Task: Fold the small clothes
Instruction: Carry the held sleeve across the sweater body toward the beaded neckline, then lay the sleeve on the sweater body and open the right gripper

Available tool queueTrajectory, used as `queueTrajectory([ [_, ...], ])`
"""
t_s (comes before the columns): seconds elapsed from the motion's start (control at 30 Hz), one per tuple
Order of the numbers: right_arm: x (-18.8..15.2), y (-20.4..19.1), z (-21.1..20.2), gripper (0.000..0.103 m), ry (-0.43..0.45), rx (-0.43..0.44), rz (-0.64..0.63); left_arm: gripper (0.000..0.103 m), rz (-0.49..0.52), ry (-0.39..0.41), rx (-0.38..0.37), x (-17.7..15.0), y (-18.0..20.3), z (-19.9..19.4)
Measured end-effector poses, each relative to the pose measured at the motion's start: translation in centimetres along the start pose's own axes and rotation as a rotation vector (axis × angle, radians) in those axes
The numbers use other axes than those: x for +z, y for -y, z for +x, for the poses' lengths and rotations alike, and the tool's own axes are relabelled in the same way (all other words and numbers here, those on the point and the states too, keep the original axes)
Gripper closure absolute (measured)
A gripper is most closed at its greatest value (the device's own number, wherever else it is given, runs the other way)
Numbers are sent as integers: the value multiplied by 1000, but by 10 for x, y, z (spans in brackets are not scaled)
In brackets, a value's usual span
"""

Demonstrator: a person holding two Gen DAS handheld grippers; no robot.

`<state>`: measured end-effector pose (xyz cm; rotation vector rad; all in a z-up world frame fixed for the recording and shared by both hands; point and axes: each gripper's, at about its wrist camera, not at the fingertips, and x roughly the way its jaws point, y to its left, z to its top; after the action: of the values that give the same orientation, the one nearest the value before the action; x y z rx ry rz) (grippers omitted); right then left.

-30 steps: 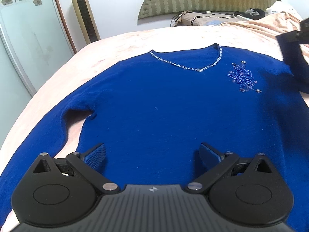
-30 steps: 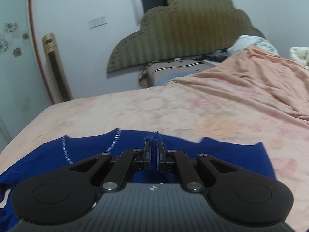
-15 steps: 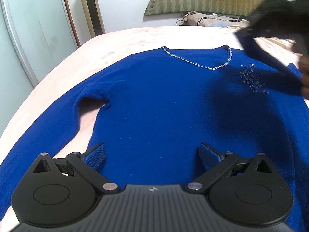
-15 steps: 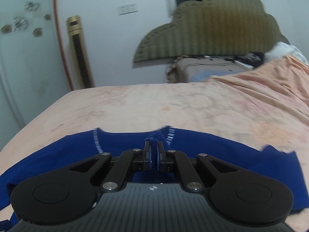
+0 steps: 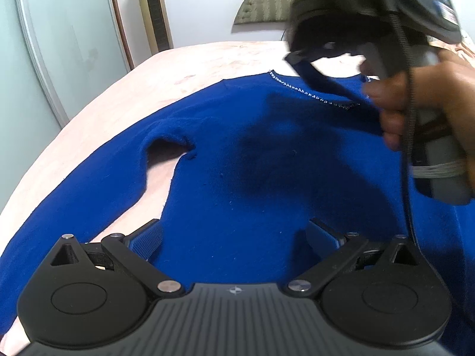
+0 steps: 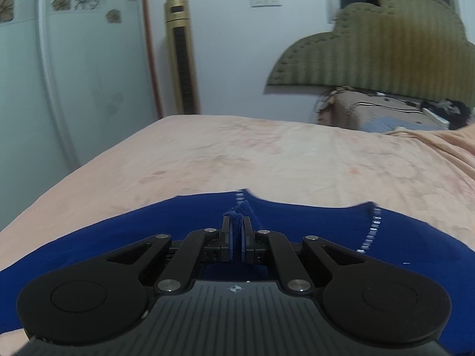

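Pinching fuzzy blue knit sweater (image 6: 311,231), right gripper (image 6: 236,241); left gripper (image 5: 236,238) spread wide above it.

One sweater (image 5: 243,178), two claws (image 5: 234,237), one bed (image 6: 237,154).

Left wrist view: low over the sweater (image 5: 252,178) hem, facing up the bed (image 5: 207,59) toward the headboard (image 5: 267,9), close. Right wrist view: low near the neckline, facing the headboard and the tower fan (image 6: 181,56). Shared: sweater neckline, bed, fan, headboard.
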<state>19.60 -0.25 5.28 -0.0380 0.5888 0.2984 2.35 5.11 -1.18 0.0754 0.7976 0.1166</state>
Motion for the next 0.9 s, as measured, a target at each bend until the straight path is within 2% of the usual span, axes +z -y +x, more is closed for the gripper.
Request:
queueTrajectory([
  [0.2,-1,-29,16,93,-22,33,-37,0,-7,-6,15,-2,-6,0],
  [0.43,-1,-40,26,93,-33,45,-28,0,-35,-13,13,-3,-12,-1],
  [0.57,1,-51,27,93,-30,57,-85,0,-26,-15,18,-4,-11,-1],
  [0.63,-1,-50,35,87,-79,92,-75,0,-25,-20,21,-5,-11,0],
  [0.7,-4,-44,43,78,-132,137,-24,0,-25,-22,21,-5,-11,-1],
  [0.73,-7,-40,44,77,-152,162,7,0,-24,-20,21,-4,-12,0],
  [0.87,-12,-26,29,76,-159,211,61,0,-28,-10,29,-3,-16,-1],
  [0.9,-12,-20,22,73,-149,218,78,0,-34,-9,25,-3,-17,-1],
])
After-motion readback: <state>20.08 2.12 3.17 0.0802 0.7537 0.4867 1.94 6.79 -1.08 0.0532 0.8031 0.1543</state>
